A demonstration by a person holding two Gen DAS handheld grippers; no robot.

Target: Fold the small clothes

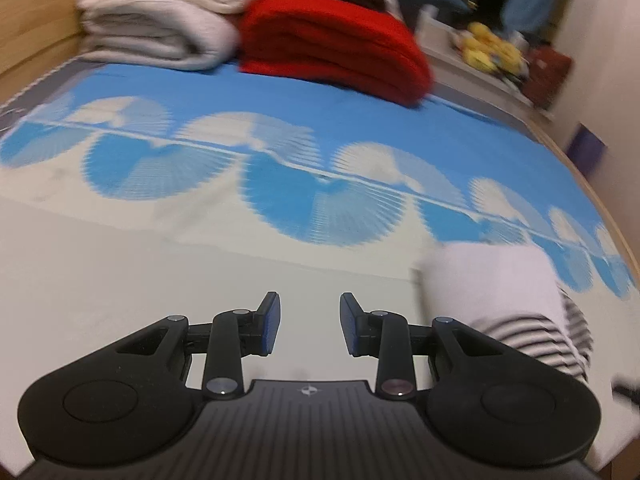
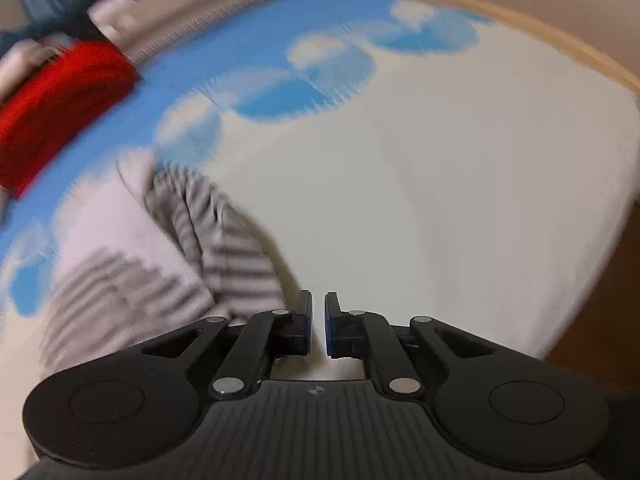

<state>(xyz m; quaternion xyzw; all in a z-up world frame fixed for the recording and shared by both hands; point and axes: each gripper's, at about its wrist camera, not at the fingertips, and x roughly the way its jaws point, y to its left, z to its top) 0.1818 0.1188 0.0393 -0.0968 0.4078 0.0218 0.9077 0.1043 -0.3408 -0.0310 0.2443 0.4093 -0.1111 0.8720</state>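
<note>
A small garment (image 1: pixel 508 292), pale with grey-and-white striped parts, lies on the bed at the lower right of the left wrist view, blurred. My left gripper (image 1: pixel 308 300) hovers over bare white sheet to the garment's left, open with nothing between its blue pads. In the right wrist view the same garment (image 2: pixel 160 248) lies crumpled at the lower left. My right gripper (image 2: pixel 318 298) sits just right of its striped edge. The right jaws stand a narrow gap apart, and only white sheet shows through the gap.
The bed sheet (image 1: pixel 280 160) is white with blue fan shapes. A folded red blanket (image 1: pixel 332 48) and a stack of white blankets (image 1: pixel 156 20) sit at the far end. Yellow soft toys (image 1: pixel 492 48) lie on a shelf beyond. The bed's wooden rim (image 2: pixel 560 52) curves along the right.
</note>
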